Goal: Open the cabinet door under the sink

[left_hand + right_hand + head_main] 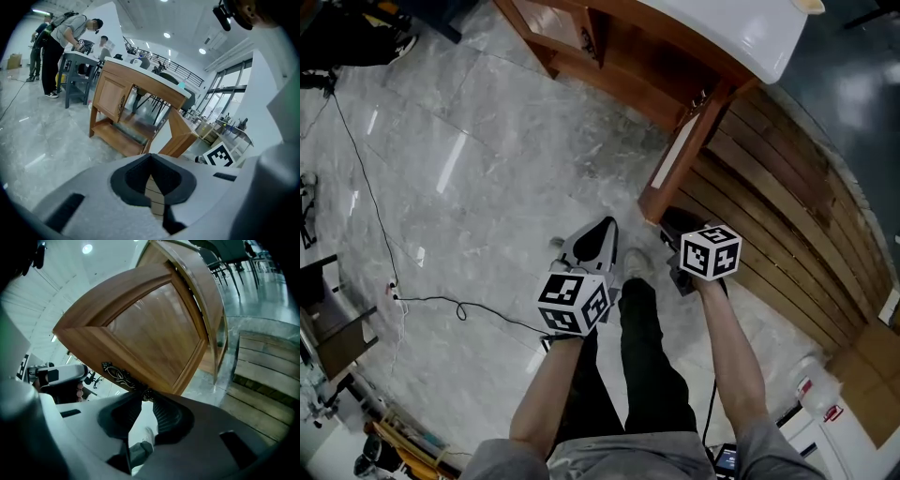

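Observation:
The wooden cabinet point(609, 56) under the white sink top point(722, 23) has its door point(684, 155) swung out toward me. In the right gripper view the door's panel point(150, 333) fills the frame, with an ornate dark metal handle point(123, 377) along its edge. My right gripper point(143, 397) has both jaws closed on that handle's knob; in the head view it point(667, 217) sits at the door's lower edge. My left gripper point(605, 225) hangs over the floor to the left of the door, its jaws meeting with nothing between them point(151, 157). The cabinet point(117, 98) stands ahead of it.
Dark wooden slats point(787, 206) cover the floor right of the cabinet. A black cable point(441, 302) lies across the marble floor at the left. My own legs and shoe point(637, 267) are between the grippers. People point(61, 42) stand at a grey table far behind the cabinet.

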Demonstrator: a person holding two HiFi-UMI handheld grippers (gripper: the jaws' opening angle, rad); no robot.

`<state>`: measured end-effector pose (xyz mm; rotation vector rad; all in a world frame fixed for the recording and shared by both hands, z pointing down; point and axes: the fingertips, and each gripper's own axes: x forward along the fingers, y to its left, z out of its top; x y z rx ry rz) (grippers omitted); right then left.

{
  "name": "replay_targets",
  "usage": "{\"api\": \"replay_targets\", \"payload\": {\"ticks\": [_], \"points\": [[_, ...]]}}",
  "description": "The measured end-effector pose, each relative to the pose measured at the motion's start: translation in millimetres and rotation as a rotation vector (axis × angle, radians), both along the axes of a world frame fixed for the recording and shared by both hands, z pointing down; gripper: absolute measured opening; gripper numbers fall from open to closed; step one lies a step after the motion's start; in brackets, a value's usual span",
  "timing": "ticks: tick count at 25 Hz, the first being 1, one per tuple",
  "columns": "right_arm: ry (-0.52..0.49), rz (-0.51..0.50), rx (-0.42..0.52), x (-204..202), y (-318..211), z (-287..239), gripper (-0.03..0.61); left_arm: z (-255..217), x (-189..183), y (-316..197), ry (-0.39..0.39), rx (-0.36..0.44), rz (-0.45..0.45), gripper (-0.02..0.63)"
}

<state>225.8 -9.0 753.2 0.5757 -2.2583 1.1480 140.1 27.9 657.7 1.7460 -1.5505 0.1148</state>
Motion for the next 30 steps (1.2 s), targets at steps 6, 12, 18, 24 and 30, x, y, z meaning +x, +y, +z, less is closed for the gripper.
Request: {"api": "replay_targets", "payload": {"ticks": [6, 12, 18, 24, 30], "points": [[0.001, 0.029, 0.009, 4, -1, -5, 0.080, -7, 5, -3, -0.016, -0.006, 0.026, 0.005], [-0.017, 0.033, 0.018, 10, -3, -41, 0.077, -31, 4, -2, -0.026, -0.015, 0.035, 0.005], [-0.041, 0.046, 0.065, 19, 1, -111, 0.023, -88, 7, -2, -0.045, 0.007, 0.054, 0.005], [-0.104, 0.039, 0.138, 16, 0, -198, 0.011, -156, 7, -9, -0.063, 0.065, 0.061, 0.005], [-0.168, 0.068, 0.236, 9, -1, -288, 0.009, -239, 8, -14, -0.089, 0.150, 0.099, 0.005]]}}
